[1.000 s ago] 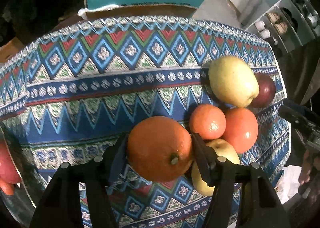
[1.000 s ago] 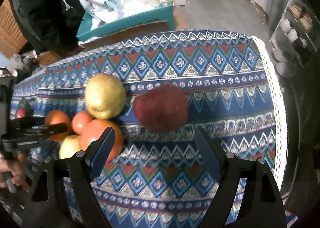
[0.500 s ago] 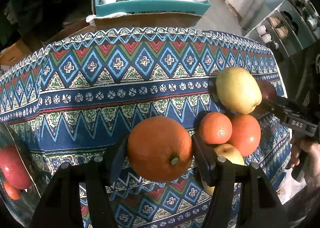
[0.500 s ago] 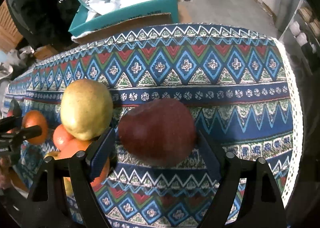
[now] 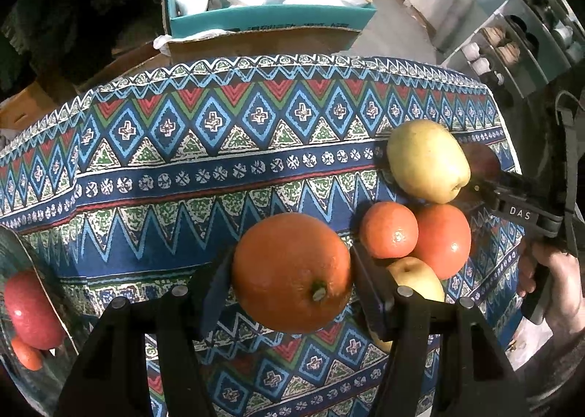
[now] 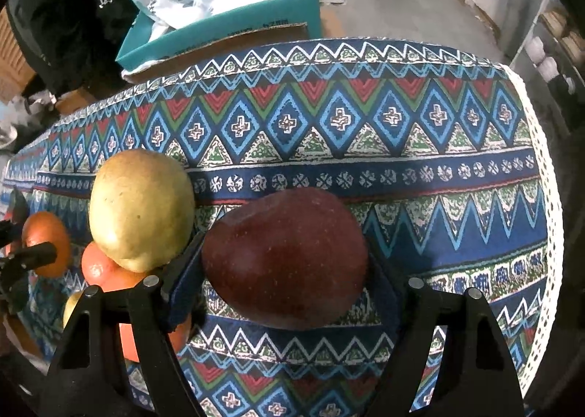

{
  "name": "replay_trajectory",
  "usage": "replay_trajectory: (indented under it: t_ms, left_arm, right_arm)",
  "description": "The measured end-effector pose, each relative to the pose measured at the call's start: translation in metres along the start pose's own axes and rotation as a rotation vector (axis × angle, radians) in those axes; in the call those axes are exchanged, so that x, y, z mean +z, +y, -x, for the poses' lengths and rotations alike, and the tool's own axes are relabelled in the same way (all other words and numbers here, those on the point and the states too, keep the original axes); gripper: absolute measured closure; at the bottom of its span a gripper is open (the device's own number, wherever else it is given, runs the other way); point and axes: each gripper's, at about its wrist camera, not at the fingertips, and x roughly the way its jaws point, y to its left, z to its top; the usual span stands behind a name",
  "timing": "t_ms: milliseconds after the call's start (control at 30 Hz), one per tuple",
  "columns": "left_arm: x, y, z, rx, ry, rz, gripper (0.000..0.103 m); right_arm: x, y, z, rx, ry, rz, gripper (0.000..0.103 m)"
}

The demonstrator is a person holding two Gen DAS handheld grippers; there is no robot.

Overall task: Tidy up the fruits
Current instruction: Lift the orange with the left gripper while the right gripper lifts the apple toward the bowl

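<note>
Two hand-held grippers clamp firm, smooth, roll-prone fruit at three and nine o'clock: left hand-held gripper (image 5: pixel 292 272) an orange (image 5: pixel 291 272), right hand-held gripper (image 6: pixel 285 263), jaws just closing, a dark red apple (image 6: pixel 284 258).

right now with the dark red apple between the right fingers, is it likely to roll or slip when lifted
The dark red apple looks firm and smooth-skinned, so it will probably keep its shape but could slide on a light grip. The right gripper has just been closing around its widest part. Its rounded, tapered form would likely roll toward the yellow apple if dropped.
</note>
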Motion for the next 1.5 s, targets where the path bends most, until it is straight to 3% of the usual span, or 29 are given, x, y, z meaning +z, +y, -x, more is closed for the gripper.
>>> replay_trajectory:
  t_ms: [367, 900, 1500]
  left_arm:
    - [-0.007, -0.008, 0.032, -0.022, -0.053, -0.028, 0.038]
    - [-0.025, -0.017, 0.096, -0.052, -0.16, -0.065, 0.038]
    - [-0.048, -0.011, 0.162, -0.062, -0.284, -0.071, 0.038]
  right_arm:
    - [-0.006, 0.018, 0.053, 0.027, -0.09, 0.013, 0.024]
    - [-0.013, 0.064, 0.135, 0.134, -0.222, 0.051, 0.024]
    - [-0.026, 0.107, 0.191, 0.237, -0.299, 0.121, 0.024]
